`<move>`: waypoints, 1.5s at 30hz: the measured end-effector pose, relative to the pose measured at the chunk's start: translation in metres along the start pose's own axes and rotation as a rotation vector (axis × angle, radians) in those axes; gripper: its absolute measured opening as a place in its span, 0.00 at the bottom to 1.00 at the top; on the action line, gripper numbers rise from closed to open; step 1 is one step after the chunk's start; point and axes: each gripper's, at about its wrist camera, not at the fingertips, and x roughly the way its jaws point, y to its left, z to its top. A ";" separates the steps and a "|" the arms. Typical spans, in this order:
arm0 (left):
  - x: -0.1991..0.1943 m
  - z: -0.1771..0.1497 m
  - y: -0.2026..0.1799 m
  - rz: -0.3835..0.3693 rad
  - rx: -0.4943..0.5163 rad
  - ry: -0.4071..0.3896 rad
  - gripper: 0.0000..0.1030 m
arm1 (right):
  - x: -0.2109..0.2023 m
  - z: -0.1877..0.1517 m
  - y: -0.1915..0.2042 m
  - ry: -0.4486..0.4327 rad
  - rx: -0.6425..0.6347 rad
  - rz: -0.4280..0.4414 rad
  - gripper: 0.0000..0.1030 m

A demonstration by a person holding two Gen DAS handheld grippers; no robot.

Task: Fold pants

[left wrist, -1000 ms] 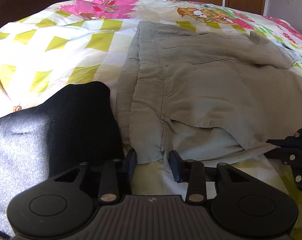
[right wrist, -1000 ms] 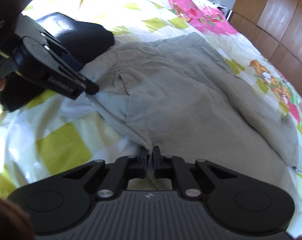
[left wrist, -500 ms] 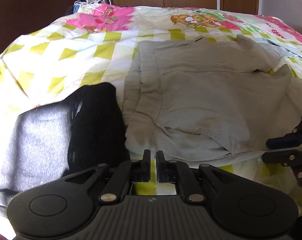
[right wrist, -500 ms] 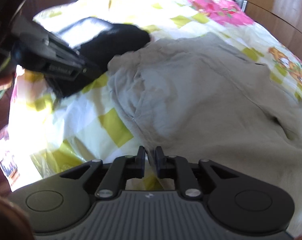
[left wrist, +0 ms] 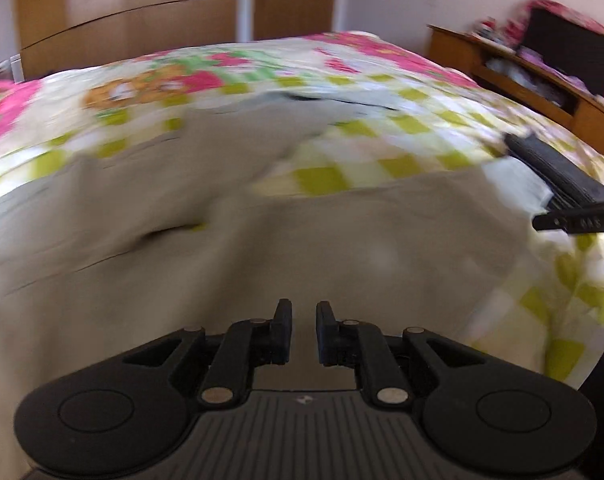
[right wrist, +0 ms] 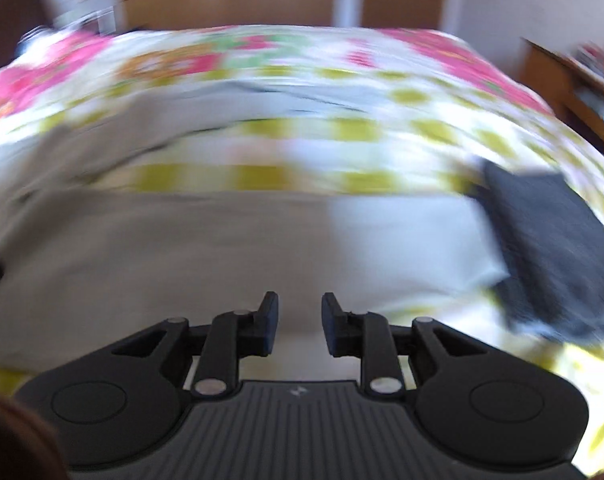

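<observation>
Both grippers, left (left wrist: 304,330) and right (right wrist: 299,324), tilt down over pants (left wrist: 261,260), jaws opening.

Bright daylight, heavy motion blur, probably worst rightward, fisheye-warped edges.

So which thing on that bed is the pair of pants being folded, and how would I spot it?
Start at the big bed with the checked yellow-green and pink cartoon bedspread. Spread across its near side, just beyond the grippers' fingers, lie the pants. They are plain, dull grey-beige cloth with no print, unlike the bright bedspread and the dark folded cloth beside them.
</observation>
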 end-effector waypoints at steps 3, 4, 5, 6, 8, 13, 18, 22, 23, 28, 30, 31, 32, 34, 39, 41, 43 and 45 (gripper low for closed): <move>0.030 0.016 -0.042 -0.043 0.066 0.015 0.28 | 0.012 -0.005 -0.057 0.017 0.101 -0.105 0.23; 0.037 0.021 -0.052 -0.057 0.070 0.023 0.28 | 0.017 -0.009 -0.074 0.027 0.125 -0.146 0.23; 0.046 0.025 -0.063 -0.070 0.068 0.033 0.28 | 0.023 -0.010 -0.086 0.037 0.145 -0.180 0.12; 0.053 0.030 -0.072 -0.079 0.071 0.042 0.28 | 0.028 -0.012 -0.098 0.049 0.173 -0.186 0.00; 0.065 0.037 -0.090 -0.087 0.085 0.057 0.28 | 0.034 -0.017 -0.119 0.054 0.247 -0.154 0.00; 0.076 0.046 -0.113 -0.094 0.124 0.069 0.29 | 0.045 -0.017 -0.147 0.020 0.309 -0.215 0.00; 0.080 0.046 -0.118 -0.098 0.117 0.063 0.32 | 0.035 -0.006 -0.180 0.004 0.426 -0.136 0.15; 0.079 0.044 -0.118 -0.099 0.096 0.061 0.33 | 0.032 -0.012 -0.167 0.035 0.504 0.120 0.26; 0.078 0.044 -0.117 -0.098 0.093 0.059 0.34 | 0.038 -0.012 -0.164 0.040 0.524 0.139 0.27; 0.073 0.038 -0.116 -0.100 0.107 0.050 0.37 | 0.047 -0.012 -0.164 0.037 0.643 0.220 0.32; 0.072 0.036 -0.116 -0.105 0.108 0.048 0.37 | 0.050 -0.012 -0.170 0.042 0.688 0.265 0.32; 0.072 0.036 -0.115 -0.105 0.104 0.048 0.37 | 0.056 -0.009 -0.171 0.045 0.698 0.272 0.30; 0.072 0.036 -0.114 -0.103 0.101 0.047 0.37 | 0.060 -0.009 -0.171 0.047 0.706 0.260 0.29; 0.069 0.036 -0.113 -0.099 0.099 0.045 0.38 | 0.069 -0.008 -0.171 0.053 0.751 0.271 0.23; 0.061 0.039 -0.111 -0.083 0.110 0.033 0.38 | 0.065 0.002 -0.174 0.014 0.822 0.301 0.03; 0.056 0.042 -0.112 -0.091 0.108 0.021 0.38 | 0.046 0.009 -0.181 -0.049 0.827 0.314 0.02; 0.050 0.042 -0.116 -0.114 0.112 0.007 0.38 | 0.021 0.014 -0.190 -0.101 0.821 0.324 0.02; 0.048 0.039 -0.120 -0.133 0.124 0.008 0.40 | -0.004 0.013 -0.197 -0.126 0.793 0.308 0.02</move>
